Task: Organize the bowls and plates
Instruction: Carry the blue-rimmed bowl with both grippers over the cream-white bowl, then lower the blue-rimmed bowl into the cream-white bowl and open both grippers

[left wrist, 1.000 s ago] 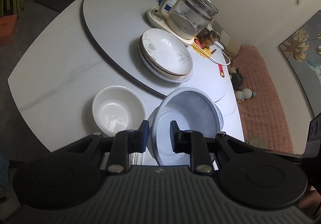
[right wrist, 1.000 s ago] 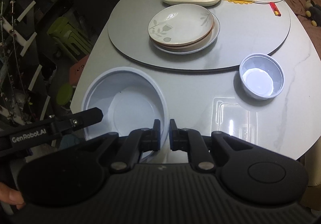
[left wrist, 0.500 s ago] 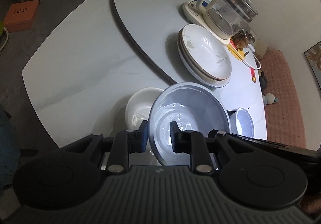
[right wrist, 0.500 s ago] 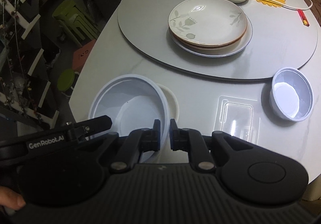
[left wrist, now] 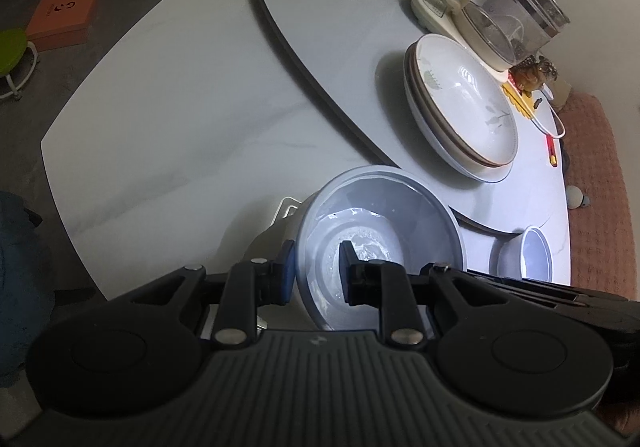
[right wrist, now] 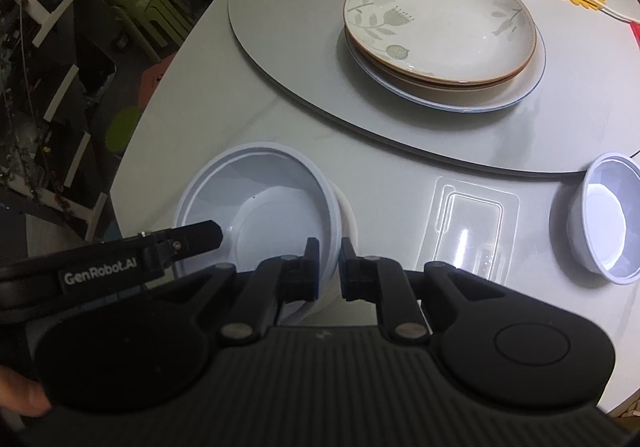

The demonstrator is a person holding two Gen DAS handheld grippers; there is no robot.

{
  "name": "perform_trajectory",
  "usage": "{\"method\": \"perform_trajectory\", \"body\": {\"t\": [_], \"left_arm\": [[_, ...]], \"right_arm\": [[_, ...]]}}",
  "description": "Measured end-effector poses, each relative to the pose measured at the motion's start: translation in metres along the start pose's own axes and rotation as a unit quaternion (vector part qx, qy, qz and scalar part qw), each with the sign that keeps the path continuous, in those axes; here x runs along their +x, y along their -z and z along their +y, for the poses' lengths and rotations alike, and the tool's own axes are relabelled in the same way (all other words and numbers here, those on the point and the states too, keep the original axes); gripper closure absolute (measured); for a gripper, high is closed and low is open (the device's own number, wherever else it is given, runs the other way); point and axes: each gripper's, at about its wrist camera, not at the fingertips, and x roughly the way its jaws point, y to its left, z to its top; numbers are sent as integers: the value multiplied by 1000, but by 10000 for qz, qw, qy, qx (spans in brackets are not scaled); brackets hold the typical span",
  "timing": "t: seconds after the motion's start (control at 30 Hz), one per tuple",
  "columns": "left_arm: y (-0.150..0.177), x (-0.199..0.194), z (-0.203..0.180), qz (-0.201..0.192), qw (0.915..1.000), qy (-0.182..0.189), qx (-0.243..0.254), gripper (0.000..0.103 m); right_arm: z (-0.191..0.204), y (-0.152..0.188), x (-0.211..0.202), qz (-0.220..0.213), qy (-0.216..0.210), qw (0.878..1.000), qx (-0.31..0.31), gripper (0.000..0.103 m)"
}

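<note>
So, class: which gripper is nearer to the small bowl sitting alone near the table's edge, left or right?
Right. The right gripper grips the large bowl's rim on the side facing the small bowl. The left gripper holds the rim on the far side.

We see a pale blue-white bowl (right wrist: 256, 203) on a white marbled surface (right wrist: 384, 183). A cream plate (right wrist: 440, 23) with grey-green leaf and flower prints has a brown rim. Both grippers are black. An orange box (left wrist: 60, 21) sits on the floor.
</note>
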Motion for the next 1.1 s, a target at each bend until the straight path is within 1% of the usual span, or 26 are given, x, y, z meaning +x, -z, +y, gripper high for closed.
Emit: {"method": "perform_trajectory", "body": {"t": [0.27,0.3,0.37,0.4,0.43,0.47,0.5,0.7,0.8,0.97,1.1], "left_arm": [[0,5,-5,75,9998,-132,84,78],[0,5,-6,67,9998,-147,103,76],[1,2,-9,56,9997,-187,129,66],[1,0,-10,51,9997,-214,139,62],[2,-2,-10,38,9996,-221,153,61],[2,-5,-11,28,9996,-204,170,61],[1,-9,-12,11,9996,-194,194,61],[5,-41,-18,-216,9993,-98,286,61],[7,-57,-23,-252,9991,-59,329,61],[15,-89,-33,-509,9977,51,449,61],[23,-107,-38,-692,9962,89,519,61]], "right_arm": [[-6,-4,9,35,-54,10000,19,89],[-7,-4,9,22,-49,10000,53,89],[-8,-4,6,12,-6,9999,106,89],[-9,-4,4,-22,22,9999,125,86],[-10,-3,1,-55,51,9999,131,83],[-10,-3,-2,-81,70,9999,134,76],[-10,-2,-5,-119,74,9998,140,72],[-9,1,-29,-342,33,9994,99,72],[-4,4,-42,-459,-15,9989,47,72],[1,11,-63,-582,-107,9982,18,72],[4,14,-77,-696,-160,9974,-16,72]]}}
